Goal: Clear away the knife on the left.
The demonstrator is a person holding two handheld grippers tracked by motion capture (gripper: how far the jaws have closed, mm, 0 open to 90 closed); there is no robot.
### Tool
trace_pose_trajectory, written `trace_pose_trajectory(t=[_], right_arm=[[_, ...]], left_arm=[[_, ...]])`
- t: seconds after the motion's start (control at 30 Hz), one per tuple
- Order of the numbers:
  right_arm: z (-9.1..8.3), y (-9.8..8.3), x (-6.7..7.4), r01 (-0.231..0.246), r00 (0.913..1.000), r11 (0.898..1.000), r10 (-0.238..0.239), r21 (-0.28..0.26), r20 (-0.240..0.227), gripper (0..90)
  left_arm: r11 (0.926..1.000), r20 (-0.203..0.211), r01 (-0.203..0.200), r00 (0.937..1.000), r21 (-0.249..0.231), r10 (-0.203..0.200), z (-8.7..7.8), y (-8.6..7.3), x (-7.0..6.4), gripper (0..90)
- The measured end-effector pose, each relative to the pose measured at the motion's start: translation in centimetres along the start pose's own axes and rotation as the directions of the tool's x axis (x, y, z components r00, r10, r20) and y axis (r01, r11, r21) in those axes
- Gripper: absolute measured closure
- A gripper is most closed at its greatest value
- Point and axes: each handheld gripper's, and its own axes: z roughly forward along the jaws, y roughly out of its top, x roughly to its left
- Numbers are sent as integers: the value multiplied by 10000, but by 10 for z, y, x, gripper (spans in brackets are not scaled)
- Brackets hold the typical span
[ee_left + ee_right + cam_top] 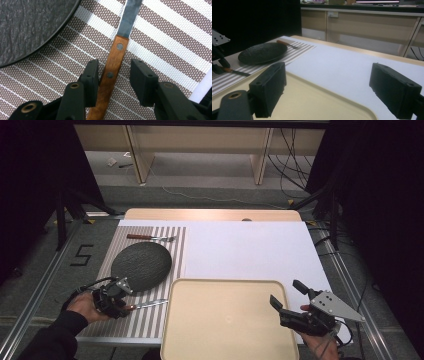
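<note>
The left hand-held gripper (113, 78) straddles the wooden handle of the knife (113, 65), which lies on the striped placemat (162, 40) beside the dark plate (27, 25). One pad touches the handle; the other stands off. The right hand-held gripper (327, 90) hangs wide open over the beige tray (227, 320).

- Striped woven placemat (150, 320): on the left part of the table, beside the white sheet (250, 250).
- Round dark slate plate (141, 265): on the placemat, centre.
- Wooden-handled fork (150, 237): behind the plate.
- Wooden-handled knife (113, 65): before the plate, between the left gripper's (113, 75) jaws.
- Cream plastic tray (227, 320): right of the placemat, near edge.
</note>
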Motion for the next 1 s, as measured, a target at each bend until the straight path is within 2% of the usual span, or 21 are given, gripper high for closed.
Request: trace_pose_trajectory(t=[0.3,0.4,0.57,1.0], right_arm=[[0,0,0,0,10000,10000,0,25,-22,149],[0,0,0,3,10000,10000,-3,25,-33,150],[0,0,0,0,10000,10000,0,20,-35,150],[0,0,0,2,10000,10000,-2,30,-42,150]], left_arm=[[9986,109,-521,9986,61,521,-1,1,-4,698],[9984,24,-558,9984,52,558,-1,1,-5,751],[9978,-89,-657,9978,-63,656,-1,-1,-6,759],[9987,-44,-495,9988,-120,495,-3,-1,-8,764]])
